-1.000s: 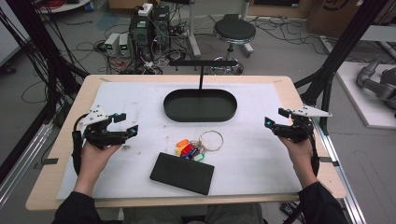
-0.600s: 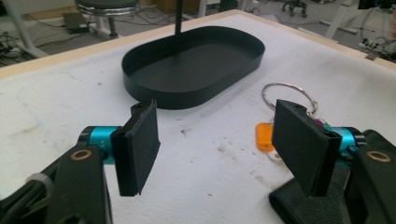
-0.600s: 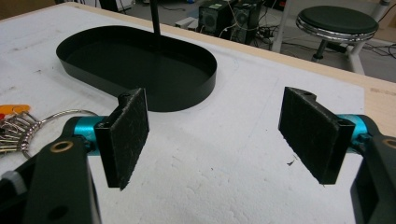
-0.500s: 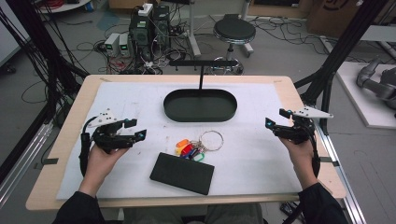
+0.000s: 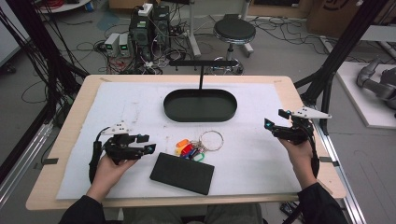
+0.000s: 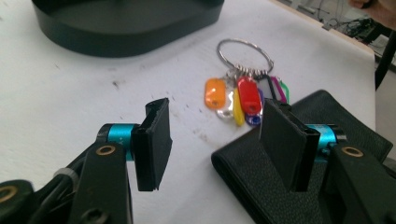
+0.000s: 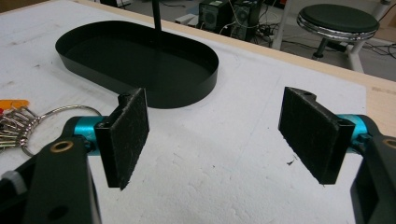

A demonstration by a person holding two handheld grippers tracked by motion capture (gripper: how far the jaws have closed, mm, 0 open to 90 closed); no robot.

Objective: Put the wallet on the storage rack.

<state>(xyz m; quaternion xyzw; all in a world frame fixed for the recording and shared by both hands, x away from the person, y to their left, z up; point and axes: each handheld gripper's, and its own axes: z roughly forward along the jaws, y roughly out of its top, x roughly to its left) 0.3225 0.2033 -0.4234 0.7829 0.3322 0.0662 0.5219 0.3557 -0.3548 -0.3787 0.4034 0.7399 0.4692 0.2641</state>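
Left gripper (image 5: 150,143): jaws apart, just narrowing, gripping nothing, hovering beside black wallet (image 5: 182,173) and key ring (image 5: 200,144), tags bearing no legible writing. Right gripper (image 5: 267,125): gaping wide, idling over white mat (image 5: 116,107); cabled floor beyond.

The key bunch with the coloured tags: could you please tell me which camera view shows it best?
The left gripper view: the key bunch lies close ahead, ring and each coloured tag distinct. The high view shows it whole but small, beside the black wallet. The right gripper view catches its ring and some tags at the left edge.

A lab: black frame struts (image 5: 343,51), tangled floor cables (image 5: 56,51), stacked electronics boxes (image 5: 140,28), a stool (image 5: 234,31).
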